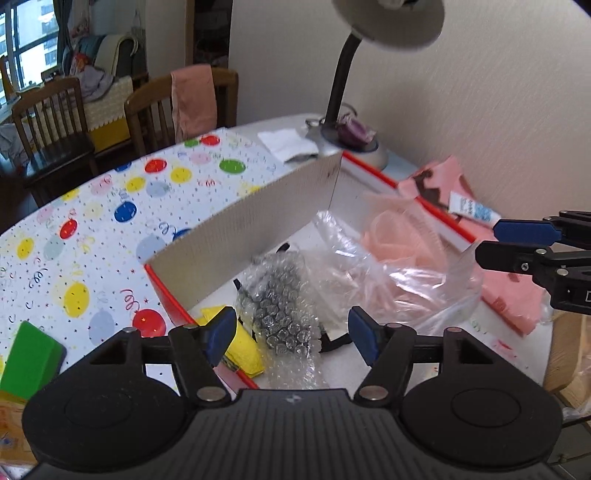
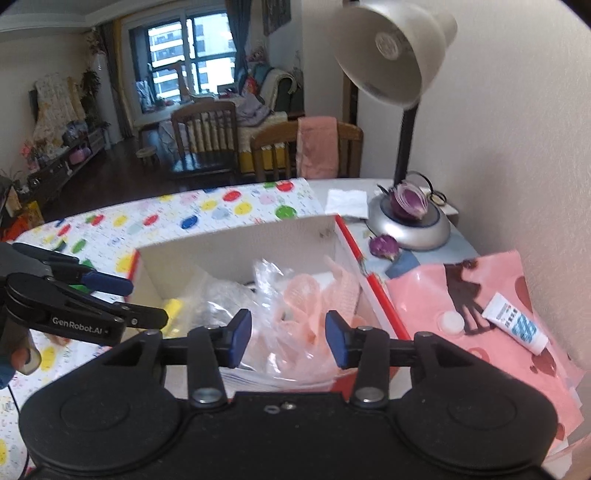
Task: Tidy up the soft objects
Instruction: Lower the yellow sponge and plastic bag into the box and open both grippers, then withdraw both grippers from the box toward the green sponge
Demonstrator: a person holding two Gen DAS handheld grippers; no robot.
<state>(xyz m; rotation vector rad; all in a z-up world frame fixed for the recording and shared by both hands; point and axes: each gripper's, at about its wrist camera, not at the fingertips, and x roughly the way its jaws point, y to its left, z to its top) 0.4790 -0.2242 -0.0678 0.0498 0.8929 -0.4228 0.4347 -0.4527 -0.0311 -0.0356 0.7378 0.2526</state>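
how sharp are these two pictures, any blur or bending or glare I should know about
Left wrist view: the clear plastic bag and the lamp shade are smeared by motion, while the bubble wrap stays fairly crisp; the fisheye bows the box wall and the table edge. Right wrist view: generally sharper, with the lamp only slightly soft, a bright window behind, and a dark shadow on the pink sheet.

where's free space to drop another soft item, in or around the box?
Inside the box, bare floor along the back wall, behind the bubble wrap and plastic bag. The balloon-print lid is largely bare. Crowded: the box's front and the pink sheet, which holds a tube.
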